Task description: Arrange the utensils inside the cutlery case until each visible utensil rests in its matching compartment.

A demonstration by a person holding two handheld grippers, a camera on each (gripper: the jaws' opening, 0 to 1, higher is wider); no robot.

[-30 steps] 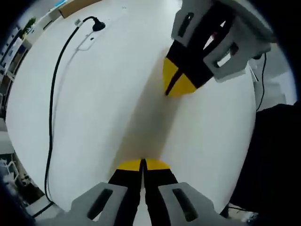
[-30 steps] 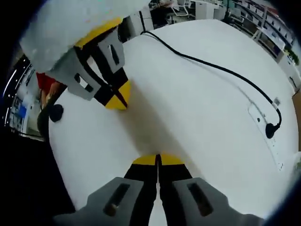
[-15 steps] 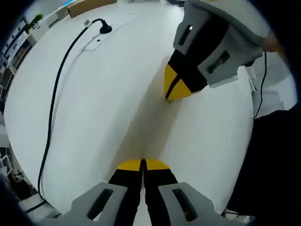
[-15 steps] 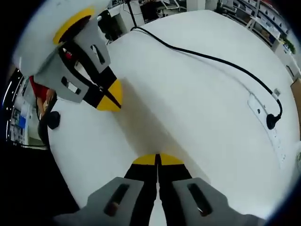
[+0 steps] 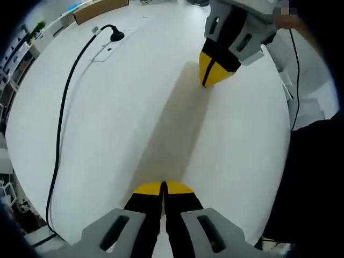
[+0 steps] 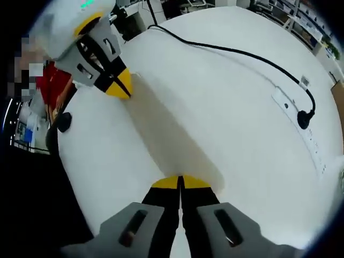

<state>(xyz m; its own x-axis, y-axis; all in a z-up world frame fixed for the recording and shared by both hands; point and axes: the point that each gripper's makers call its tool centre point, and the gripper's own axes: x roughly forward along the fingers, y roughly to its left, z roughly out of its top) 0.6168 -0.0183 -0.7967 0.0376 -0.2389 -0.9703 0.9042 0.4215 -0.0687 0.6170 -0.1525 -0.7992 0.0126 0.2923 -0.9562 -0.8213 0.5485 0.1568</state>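
Left tongs (image 5: 163,186) point forward over the white bench (image 5: 118,123), their yellow-tipped jaws pressed together on nothing. Right tongs (image 6: 180,181) sit the same way in the right gripper view, jaws together and holding nothing. Each pair faces the other across the bench: the right tongs (image 5: 211,74) come in from the upper right of the left gripper view, tips together and low over the surface, and the left tongs (image 6: 119,86) come in from the upper left of the right gripper view. Compared with half a second ago, the two pairs are farther apart. A black cable (image 5: 62,107) runs across the bench to a plug (image 5: 114,35) at a white power strip (image 6: 301,121). Where the cutlery case and utensils are cannot be told
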